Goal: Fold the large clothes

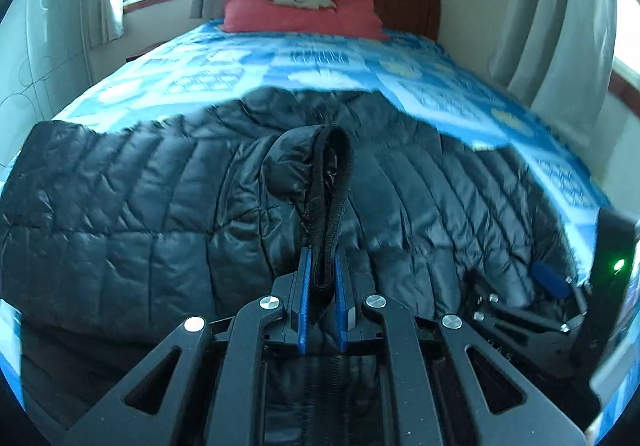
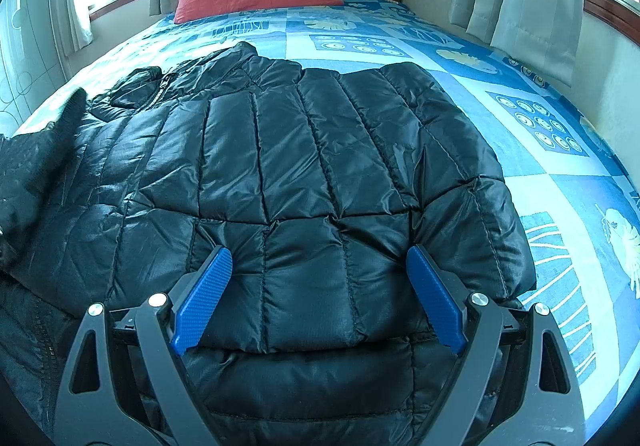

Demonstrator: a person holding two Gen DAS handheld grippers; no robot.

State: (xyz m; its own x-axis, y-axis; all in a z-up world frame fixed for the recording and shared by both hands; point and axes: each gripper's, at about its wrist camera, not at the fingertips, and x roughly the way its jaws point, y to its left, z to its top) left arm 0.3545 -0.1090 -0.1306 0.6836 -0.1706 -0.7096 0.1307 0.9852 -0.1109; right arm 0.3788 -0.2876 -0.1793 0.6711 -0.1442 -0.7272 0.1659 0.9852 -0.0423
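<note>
Lying across the blue patterned bed (image 2: 400,29), the black quilted puffer jacket (image 2: 300,165) looks glossy, its collar pointing left and its length crosswise. The left gripper (image 1: 323,270) pinches a lifted sleeve cuff (image 1: 332,181). The right gripper (image 2: 318,294) hovers spread wide over the jacket.

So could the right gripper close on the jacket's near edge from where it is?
Probably yes: the right gripper is open right above the jacket, its jaws straddling the near edge, with nothing between.
</note>
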